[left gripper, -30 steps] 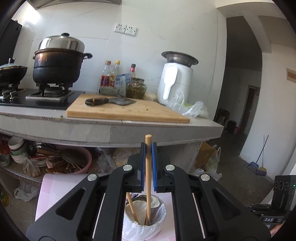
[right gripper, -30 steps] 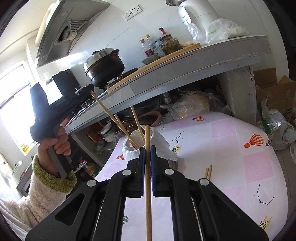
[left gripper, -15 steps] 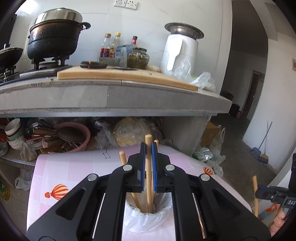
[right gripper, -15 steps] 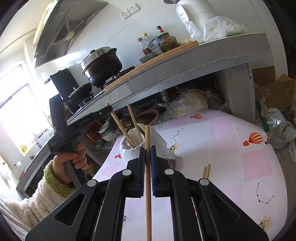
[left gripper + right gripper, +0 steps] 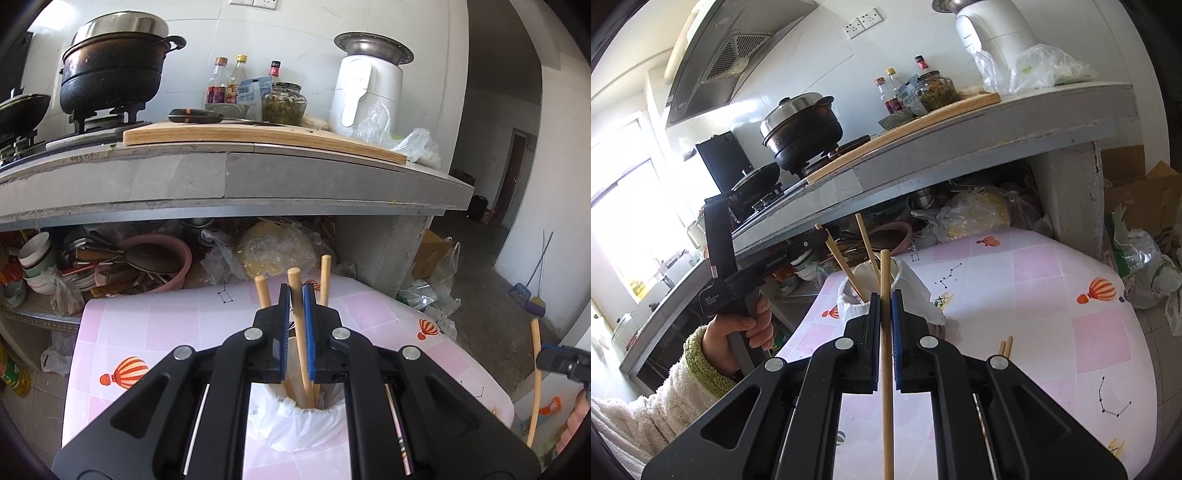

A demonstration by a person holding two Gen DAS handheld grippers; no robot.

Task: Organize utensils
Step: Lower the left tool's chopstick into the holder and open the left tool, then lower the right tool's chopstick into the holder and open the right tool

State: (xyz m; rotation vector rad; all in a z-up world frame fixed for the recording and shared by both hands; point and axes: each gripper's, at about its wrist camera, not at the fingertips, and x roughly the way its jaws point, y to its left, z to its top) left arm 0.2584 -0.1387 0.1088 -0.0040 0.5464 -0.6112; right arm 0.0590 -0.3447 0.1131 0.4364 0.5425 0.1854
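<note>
A low bench [image 5: 177, 325] in pink-checked, balloon-printed cloth is carrying a cup lined with white plastic bag [image 5: 295, 417], at 6 o'clock in the left view. The left gripper [image 5: 296, 295] is opening its blue fingers [image 5: 283, 325]; a round wooden chopstick [image 5: 300, 332] is standing between them, its lower end in the cup beside two others. The right gripper [image 5: 885, 314] is clamping another chopstick [image 5: 885, 369] upright. Two more chopsticks [image 5: 1005, 347] are lying on open cloth at 3 o'clock.

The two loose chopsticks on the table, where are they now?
In the right wrist view, the two chopsticks lie side by side on the pink table, right of the bag-lined cup.
</note>
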